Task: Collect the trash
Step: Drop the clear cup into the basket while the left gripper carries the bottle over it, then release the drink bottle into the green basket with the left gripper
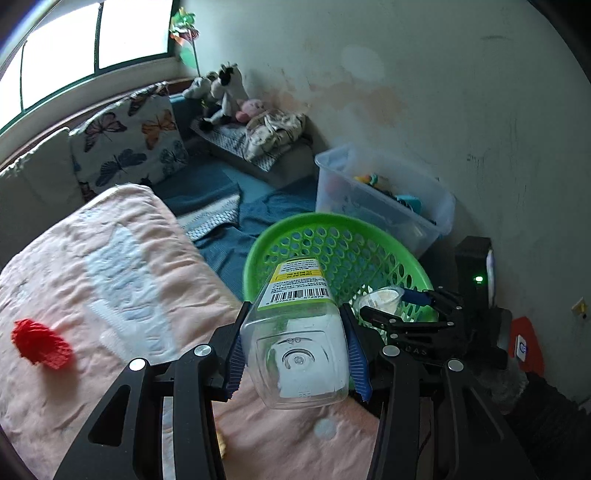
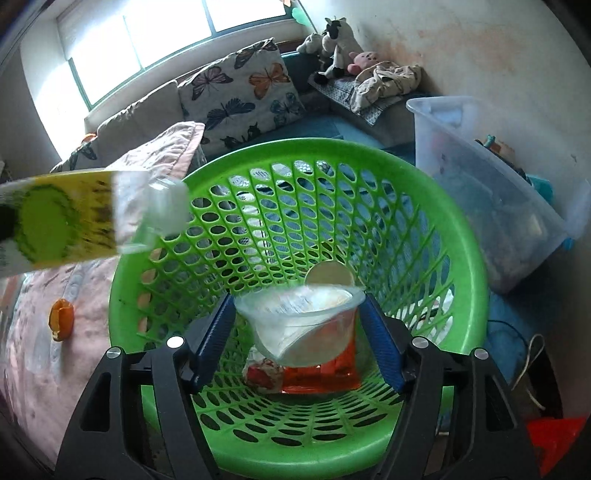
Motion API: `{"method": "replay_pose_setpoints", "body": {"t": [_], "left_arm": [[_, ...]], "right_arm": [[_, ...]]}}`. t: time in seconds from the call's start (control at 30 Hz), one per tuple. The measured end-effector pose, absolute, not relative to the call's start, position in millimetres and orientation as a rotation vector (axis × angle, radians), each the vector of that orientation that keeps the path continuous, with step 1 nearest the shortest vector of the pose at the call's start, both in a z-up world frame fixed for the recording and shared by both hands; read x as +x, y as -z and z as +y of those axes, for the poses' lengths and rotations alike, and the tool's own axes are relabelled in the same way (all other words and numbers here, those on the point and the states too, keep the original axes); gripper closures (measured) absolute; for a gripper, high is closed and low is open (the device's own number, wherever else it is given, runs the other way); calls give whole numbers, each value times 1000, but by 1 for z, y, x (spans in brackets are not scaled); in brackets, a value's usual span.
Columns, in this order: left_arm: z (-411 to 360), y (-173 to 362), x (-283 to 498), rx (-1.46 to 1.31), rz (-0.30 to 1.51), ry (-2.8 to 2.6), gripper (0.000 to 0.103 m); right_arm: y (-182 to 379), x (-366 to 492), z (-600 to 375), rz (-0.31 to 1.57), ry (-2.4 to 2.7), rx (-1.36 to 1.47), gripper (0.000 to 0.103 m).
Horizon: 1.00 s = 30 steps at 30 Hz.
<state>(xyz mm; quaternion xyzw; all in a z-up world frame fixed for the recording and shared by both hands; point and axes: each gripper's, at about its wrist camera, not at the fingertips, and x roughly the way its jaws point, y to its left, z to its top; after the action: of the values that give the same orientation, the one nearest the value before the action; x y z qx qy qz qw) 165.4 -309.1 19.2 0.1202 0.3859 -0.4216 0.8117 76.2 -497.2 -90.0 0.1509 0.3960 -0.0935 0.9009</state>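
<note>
My right tool, over the basket, gapes round a cup; left tool grips bottle w/ neck aimed at basket.

Daylight from blown-out window, dim room, fisheye-bent edges w/ dark corners, bottle motion-blurred.

Bright window; stained wall

On the clear plastic bottle in my left claw I make out only a barcode, its digits too blurred to read.
</note>
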Motion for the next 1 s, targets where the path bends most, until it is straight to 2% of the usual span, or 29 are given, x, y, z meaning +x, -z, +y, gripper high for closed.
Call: {"method": "replay_pose_setpoints", "body": {"t": [0.13,0.53,1.0], "left_arm": [[-330,-1,172,275,869,909,58],[-370,43,177,343,971,871,58],[-359,36,164,300,955,884,58]], "right_arm": [[85,71,-501,798,193,310,29],[76,48,-510,739,195,372,26],[73,33,-504,733,196,397,26]]}}
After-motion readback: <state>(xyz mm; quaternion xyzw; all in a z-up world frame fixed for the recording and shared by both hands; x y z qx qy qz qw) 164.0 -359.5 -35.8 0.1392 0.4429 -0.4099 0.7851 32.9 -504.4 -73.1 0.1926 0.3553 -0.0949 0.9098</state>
